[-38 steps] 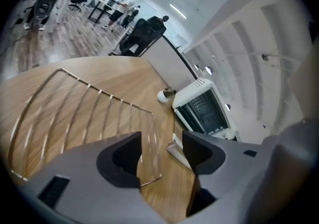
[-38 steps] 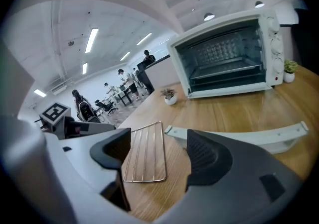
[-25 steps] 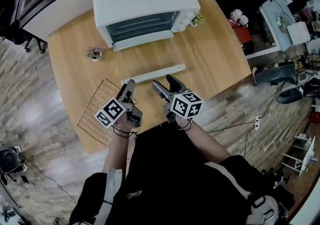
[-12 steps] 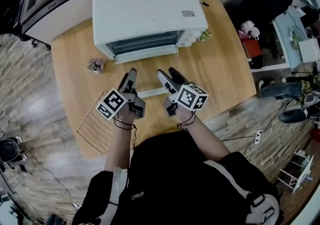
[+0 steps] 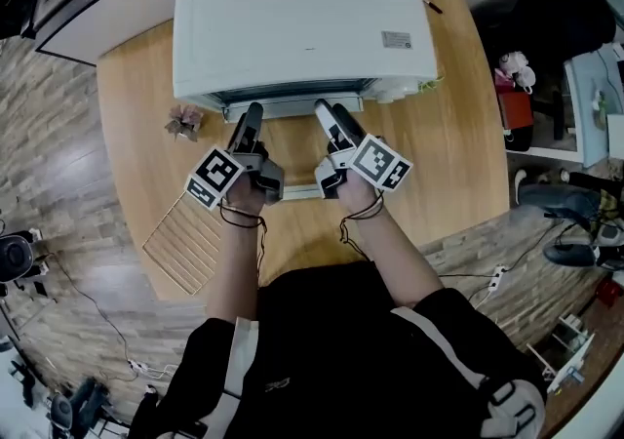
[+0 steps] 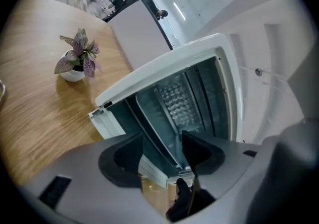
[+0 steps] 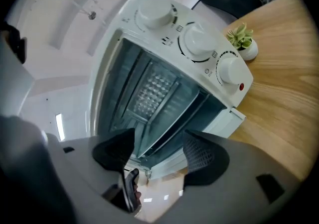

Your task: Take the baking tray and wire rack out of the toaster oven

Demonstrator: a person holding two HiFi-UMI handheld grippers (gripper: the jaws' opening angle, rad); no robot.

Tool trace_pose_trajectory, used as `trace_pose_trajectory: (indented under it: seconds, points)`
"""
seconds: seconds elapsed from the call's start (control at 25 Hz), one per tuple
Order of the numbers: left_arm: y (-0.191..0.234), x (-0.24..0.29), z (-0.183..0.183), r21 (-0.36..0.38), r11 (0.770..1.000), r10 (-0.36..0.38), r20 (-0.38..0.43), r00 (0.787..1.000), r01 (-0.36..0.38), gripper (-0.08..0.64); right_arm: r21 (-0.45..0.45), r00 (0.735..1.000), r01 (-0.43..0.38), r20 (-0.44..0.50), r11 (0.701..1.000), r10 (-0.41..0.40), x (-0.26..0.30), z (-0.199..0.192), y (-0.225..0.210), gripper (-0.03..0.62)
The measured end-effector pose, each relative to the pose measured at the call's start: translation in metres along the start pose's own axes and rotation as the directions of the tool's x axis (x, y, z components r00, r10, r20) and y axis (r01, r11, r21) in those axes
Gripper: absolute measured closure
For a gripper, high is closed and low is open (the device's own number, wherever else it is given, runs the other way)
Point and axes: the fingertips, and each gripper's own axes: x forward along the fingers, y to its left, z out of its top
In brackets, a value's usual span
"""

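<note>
**At the oven mouth: tray left to fetch**

Before the oven (image 5: pixel 292 22), both pairs of jaws stand spread with nothing between them. Those of the right gripper (image 5: pixel 330 115) have just been narrowing a little. The left gripper (image 5: pixel 252 115) is beside it, and both tips are just short of the oven's opening, above its dropped door (image 5: pixel 292 191). The rack (image 5: pixel 185 242) already lies on the counter (image 5: pixel 458 135), out in front of the oven to the left. The tray (image 6: pixel 159 127) seems to be inside. The next move probably calls for reaching in level and pinching the tray's front lip. Both forearms stretch forward side by side, with the grippers tipped slightly down.
</note>
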Motion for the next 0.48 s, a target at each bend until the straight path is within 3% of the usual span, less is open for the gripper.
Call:
trace_pose_trajectory:
  seconds: [0.28,0.48]
  points:
    - [0.017,0.032,0.007,-0.061,0.998,0.03,0.043,0.999,-0.027,0.307,0.159,0.998,0.008,0.055,0.987,-0.017,0.036,0.014,-0.025,0.31]
    - [0.019,0.06,0.008,-0.078,0.997,0.027,0.049,0.998,-0.023,0.319,0.189,0.996,-0.001,0.083,0.982,-0.015,0.059,0.032,-0.04,0.321]
